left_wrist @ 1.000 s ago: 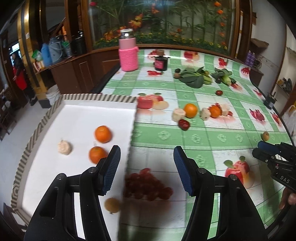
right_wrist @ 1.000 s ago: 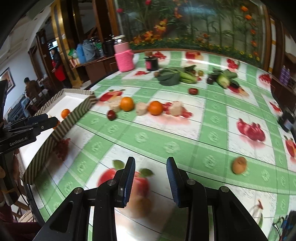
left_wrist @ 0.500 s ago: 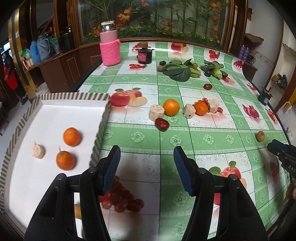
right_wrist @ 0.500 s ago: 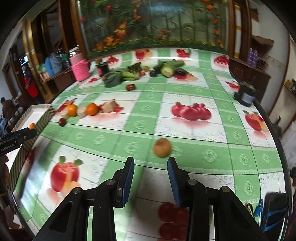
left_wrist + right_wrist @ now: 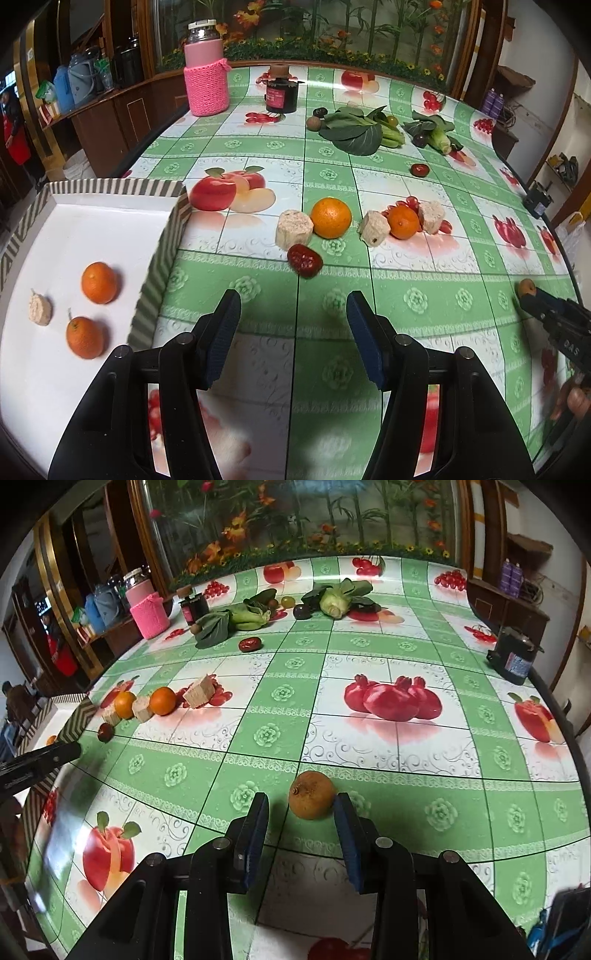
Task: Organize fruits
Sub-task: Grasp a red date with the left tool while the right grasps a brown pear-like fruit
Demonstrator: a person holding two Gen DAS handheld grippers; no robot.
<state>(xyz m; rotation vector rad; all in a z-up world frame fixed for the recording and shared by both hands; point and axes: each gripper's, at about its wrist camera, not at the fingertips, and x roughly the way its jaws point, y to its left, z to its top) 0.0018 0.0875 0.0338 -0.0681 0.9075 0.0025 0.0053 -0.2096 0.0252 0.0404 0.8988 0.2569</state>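
brown fruit between right fingers, ungripped | left fingers open over bare tablecloth

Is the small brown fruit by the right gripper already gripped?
No. The brown fruit sits on the tablecloth between the right gripper pads, with a visible gap on its left.

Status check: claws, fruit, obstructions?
Left claw open, empty. Right claw open, straddling small round brown fruit, unclamped. Path clear.

right claw reached brown fruit, perhaps touching
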